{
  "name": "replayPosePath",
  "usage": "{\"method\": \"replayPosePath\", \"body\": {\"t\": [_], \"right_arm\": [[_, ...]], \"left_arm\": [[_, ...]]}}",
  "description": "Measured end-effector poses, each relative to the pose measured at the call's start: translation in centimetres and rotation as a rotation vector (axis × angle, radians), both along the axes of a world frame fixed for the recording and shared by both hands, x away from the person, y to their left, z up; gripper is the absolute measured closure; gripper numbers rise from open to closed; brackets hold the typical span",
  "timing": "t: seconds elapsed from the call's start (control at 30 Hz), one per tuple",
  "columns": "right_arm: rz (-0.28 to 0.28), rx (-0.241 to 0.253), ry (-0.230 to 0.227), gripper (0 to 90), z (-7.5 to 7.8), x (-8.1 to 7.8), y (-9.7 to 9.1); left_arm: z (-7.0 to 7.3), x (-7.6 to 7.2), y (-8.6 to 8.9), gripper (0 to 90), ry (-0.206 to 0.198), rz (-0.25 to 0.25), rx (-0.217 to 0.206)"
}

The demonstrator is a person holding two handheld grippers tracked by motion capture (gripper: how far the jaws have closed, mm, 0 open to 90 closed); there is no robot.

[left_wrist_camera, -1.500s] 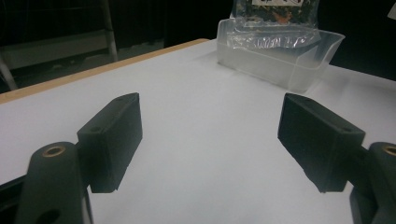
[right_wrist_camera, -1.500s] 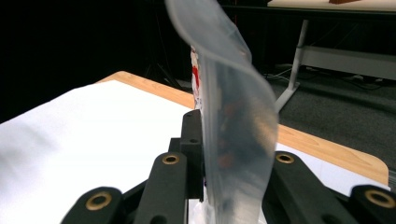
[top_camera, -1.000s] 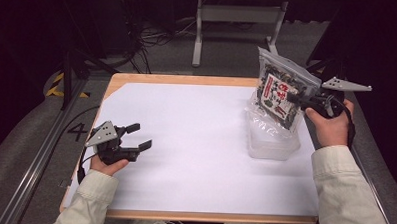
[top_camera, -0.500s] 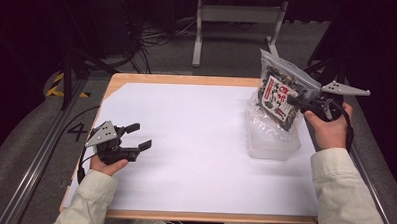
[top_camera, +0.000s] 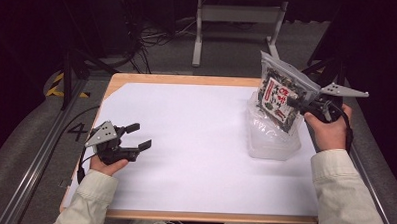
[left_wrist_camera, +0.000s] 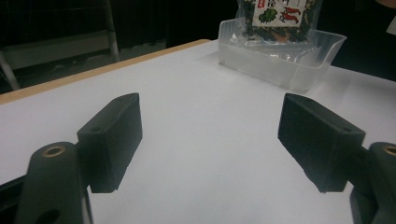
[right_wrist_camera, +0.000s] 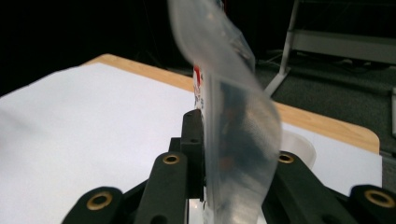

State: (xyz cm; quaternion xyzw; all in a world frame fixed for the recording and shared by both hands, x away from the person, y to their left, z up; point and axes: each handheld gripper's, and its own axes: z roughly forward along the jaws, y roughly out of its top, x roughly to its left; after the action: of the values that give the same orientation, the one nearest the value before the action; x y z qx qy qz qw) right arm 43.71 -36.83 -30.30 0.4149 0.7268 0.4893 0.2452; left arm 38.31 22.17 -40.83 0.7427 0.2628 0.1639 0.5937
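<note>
A clear plastic bag of dried food with a red and white label hangs upright over a clear plastic tub at the table's right. My right gripper is shut on the bag's right edge. In the right gripper view the bag rises blurred between the closed jaws. Near the table's left front my left gripper stands open with nothing in it. Its two fingers are wide apart, with the tub and the bag far ahead.
White paper covers the wooden table. Behind the table's far edge stand a grey metal stand and cables on the floor. A metal rail runs along the left side.
The right gripper has lifted the bag slightly and drawn it a little to the right over the tub. The left gripper has stayed still.
</note>
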Motion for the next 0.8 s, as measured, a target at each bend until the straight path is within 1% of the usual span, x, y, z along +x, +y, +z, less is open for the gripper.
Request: {"method": "replayPosePath", "body": {"t": [0.07,0.17,0.23,0.27,0.37,0.53,0.73,0.77,0.8], "right_arm": [[0.008,-0.032,0.022,76.2,-0.4,0.2,0.2],[0.013,-0.035,0.028,76.3,-1.0,0.2,0.4],[0.013,-0.026,0.026,76.2,-1.3,0.2,0.3],[0.013,-0.02,0.024,76.2,-1.4,0.2,0.2],[0.01,-0.001,0.025,76.2,-2.0,0.1,-0.1],[0.014,-0.002,0.025,76.1,-2.9,-0.1,-0.1],[0.01,0.018,0.01,76.1,-3.5,-0.4,-0.5],[0.01,0.023,0.006,76.1,-3.7,-0.4,-0.6],[0.009,0.027,0.003,76.1,-3.8,-0.5,-0.7]], "left_arm": [[0.0,0.0,0.1,22.8,0.001,0.001,0.003],[0.1,0.0,0.2,22.8,0.0,0.007,-0.007],[0.0,0.0,0.3,22.8,0.005,0.007,-0.012],[0.0,0.1,0.3,22.8,-0.002,0.007,-0.007],[0.0,0.1,0.2,22.8,0.006,0.007,-0.004],[0.0,0.1,0.2,22.8,0.003,0.007,-0.003],[0.0,0.1,0.1,23.0,0.003,0.004,0.007],[0.0,0.1,0.1,23.0,-0.002,0.005,0.011],[-0.1,0.1,0.1,23.0,0.001,0.005,0.006]]}}
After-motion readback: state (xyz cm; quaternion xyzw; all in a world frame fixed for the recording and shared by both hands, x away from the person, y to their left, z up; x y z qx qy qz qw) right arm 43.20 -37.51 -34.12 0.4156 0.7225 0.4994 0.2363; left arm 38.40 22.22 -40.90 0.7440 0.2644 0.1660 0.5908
